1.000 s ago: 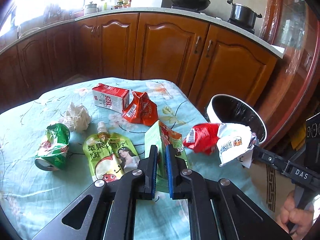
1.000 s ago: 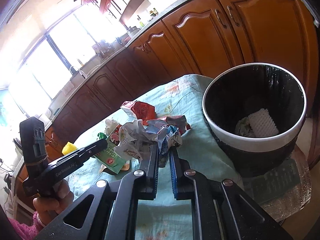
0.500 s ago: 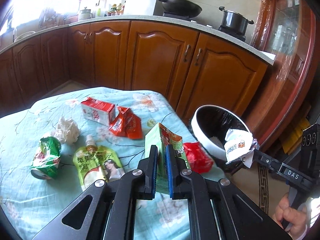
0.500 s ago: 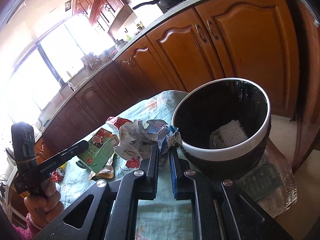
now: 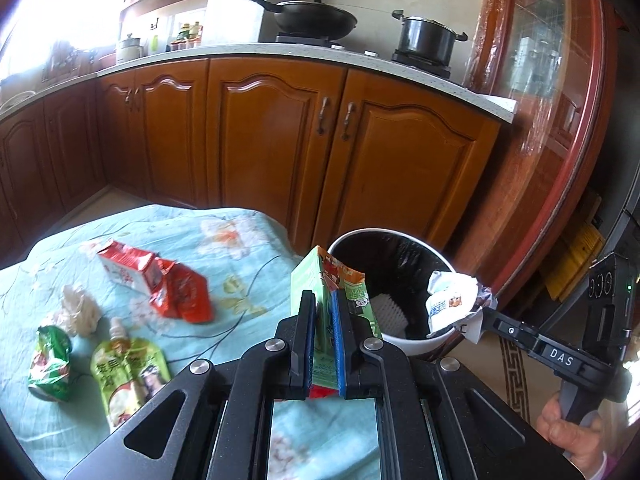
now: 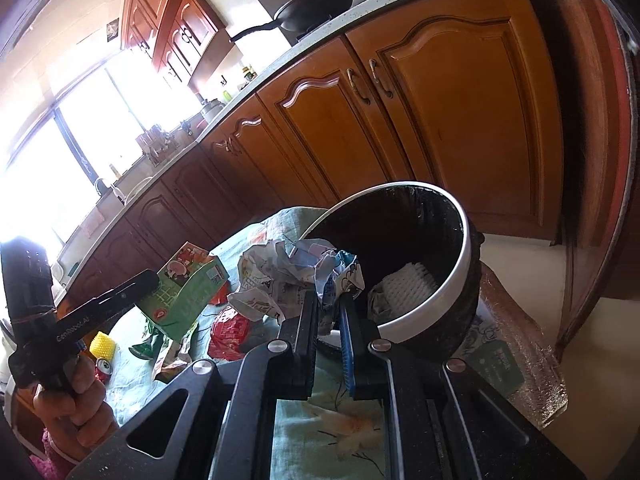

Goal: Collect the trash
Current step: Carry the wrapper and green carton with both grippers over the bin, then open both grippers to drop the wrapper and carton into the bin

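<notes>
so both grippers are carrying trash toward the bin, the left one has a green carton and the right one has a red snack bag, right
Not quite. The right gripper is shut on a crumpled white wrapper, not a red snack bag; the right wrist view shows it at the rim of the bin. The left gripper does hold the green carton.

I'm in a home kitchen: carved orange-brown wooden cabinet doors run under a pale speckled stone countertop, where a black wok and a dark lidded cooking pot sit on the far stove, beyond my floral blue tablecloth.
</notes>
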Motion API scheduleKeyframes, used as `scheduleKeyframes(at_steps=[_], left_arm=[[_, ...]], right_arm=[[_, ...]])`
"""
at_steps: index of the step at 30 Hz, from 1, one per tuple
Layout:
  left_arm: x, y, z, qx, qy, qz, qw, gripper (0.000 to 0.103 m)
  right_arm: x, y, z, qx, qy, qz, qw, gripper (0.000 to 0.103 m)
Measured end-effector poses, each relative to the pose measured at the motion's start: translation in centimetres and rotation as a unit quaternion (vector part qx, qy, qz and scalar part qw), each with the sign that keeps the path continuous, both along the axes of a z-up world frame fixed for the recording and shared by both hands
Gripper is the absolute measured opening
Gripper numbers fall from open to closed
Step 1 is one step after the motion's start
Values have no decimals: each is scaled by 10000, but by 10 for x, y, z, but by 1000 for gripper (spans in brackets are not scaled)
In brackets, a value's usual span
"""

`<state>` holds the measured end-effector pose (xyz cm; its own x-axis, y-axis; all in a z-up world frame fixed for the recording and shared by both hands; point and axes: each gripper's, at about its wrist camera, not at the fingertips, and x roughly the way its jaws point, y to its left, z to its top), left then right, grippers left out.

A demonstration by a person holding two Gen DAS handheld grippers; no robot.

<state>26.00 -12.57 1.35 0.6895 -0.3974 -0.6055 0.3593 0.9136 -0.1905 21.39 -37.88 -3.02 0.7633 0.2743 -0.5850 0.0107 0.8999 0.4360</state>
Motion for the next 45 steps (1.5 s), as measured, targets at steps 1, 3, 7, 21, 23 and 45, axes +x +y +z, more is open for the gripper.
scheduleKeyframes(at_steps=[1, 3, 7, 21, 23, 45], left_arm=[[2, -5, -1, 7, -2, -23, 10000, 6], [8, -13, -2, 18, 5, -87, 10000, 6], [21, -29, -7, 63, 51, -203, 9998, 6], [76, -79, -33, 229, 389, -372, 9983, 6], [84, -84, -37, 251, 444, -373, 9980, 6], [114, -94, -56, 70, 748, -316, 9967, 22]], right_arm=[[1, -3, 0, -6, 4, -29, 10000, 10], [2, -8, -1, -20, 15, -82, 10000, 10], [10, -17, -3, -72, 67, -164, 9998, 10], [49, -30, -13, -420, 382, -243, 9981, 10], [52, -33, -16, -428, 429, -252, 9978, 10], [65, -39, -25, -368, 570, -292, 9973, 46]])
